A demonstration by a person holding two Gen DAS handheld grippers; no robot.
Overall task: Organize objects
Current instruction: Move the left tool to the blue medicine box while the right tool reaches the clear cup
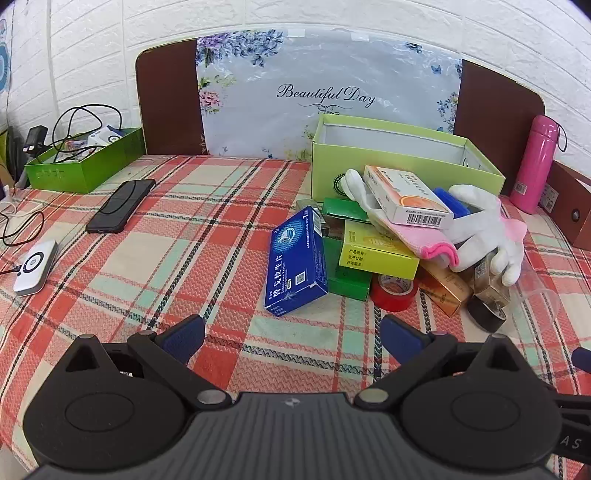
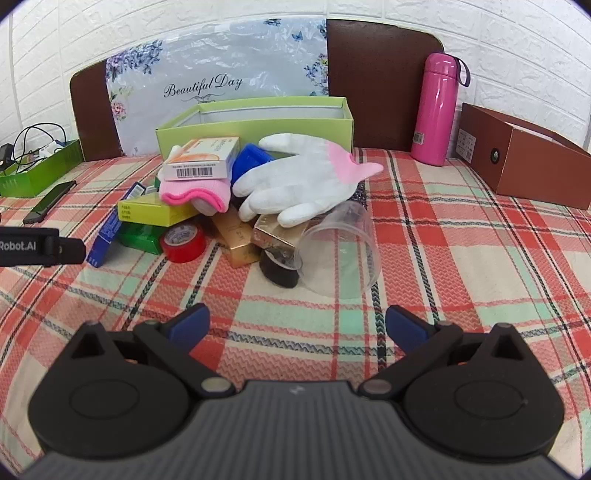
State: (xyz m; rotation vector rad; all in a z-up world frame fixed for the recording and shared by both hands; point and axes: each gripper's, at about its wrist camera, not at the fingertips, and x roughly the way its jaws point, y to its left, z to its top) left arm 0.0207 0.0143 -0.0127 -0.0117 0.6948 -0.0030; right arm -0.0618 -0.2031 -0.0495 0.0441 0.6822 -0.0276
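Heap of objects ahead of right gripper [image 2: 297, 325]: white glove [image 2: 295, 181] draped on top, clear cup [image 2: 341, 254] on side nearest, red tape roll [image 2: 183, 242] ahead-left, orange-white box [image 2: 201, 158] atop pink sock [image 2: 194, 194]. Blue box [image 1: 297, 262] tilted, just ahead of left gripper [image 1: 291, 334]. Light green open box [image 2: 258, 125] behind heap.

A white brick-pattern wall [image 1: 369, 18] stands far beyond the fingers. Against it rises a brown headboard [image 2: 380, 74], partly covered by floral plastic sheeting [image 1: 325, 92]. A red plaid bedspread [image 2: 461, 258] lies under the fingers.

Left claw [image 1: 291, 332] and right claw [image 2: 297, 323]: black linkage arms, blue fingertip pads [image 2: 192, 321], silver pivot screws, grey ribbed housing.
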